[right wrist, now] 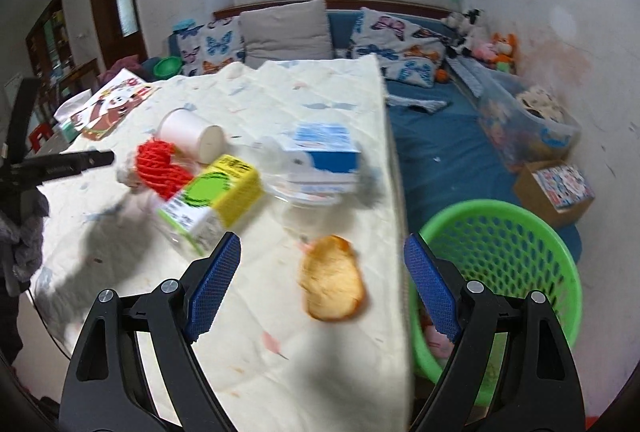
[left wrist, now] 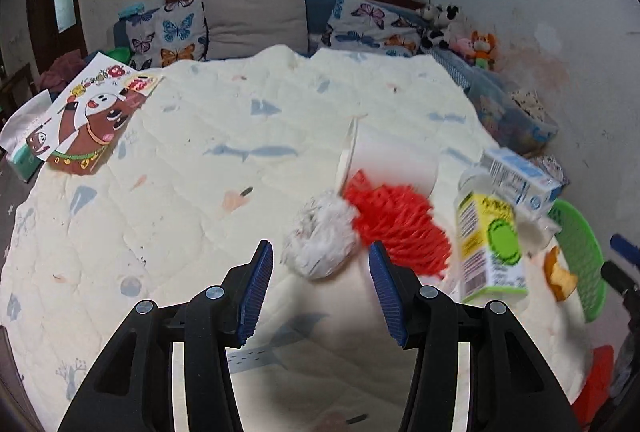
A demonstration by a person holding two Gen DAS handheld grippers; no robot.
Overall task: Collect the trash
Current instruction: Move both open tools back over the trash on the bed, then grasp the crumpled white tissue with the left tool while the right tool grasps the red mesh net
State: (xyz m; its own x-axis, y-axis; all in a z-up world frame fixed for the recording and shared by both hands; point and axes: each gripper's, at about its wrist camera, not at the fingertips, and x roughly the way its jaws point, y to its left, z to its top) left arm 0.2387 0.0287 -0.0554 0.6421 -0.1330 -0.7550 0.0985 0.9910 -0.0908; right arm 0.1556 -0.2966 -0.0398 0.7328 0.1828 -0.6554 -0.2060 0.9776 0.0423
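Trash lies all together on the quilt-covered bench [right wrist: 280, 352], near its right edge: white tissue wad [left wrist: 320, 248], red mesh net [left wrist: 400, 232], paper cup [right wrist: 192, 136], yellow-green carton [right wrist: 216, 200], blue-white carton [right wrist: 324, 152], clear bottle [right wrist: 280, 172], bread piece [right wrist: 332, 280]. Green basket [right wrist: 520, 256] stands on the floor just beside that edge; something pinkish shows low inside, hard to make out. Left gripper [left wrist: 320, 292]: jaws wide apart, empty, tissue wad just ahead. Right gripper [right wrist: 320, 288]: jaws wide apart, empty, around the bread but not touching. Judged barely started; nearly everything remains.
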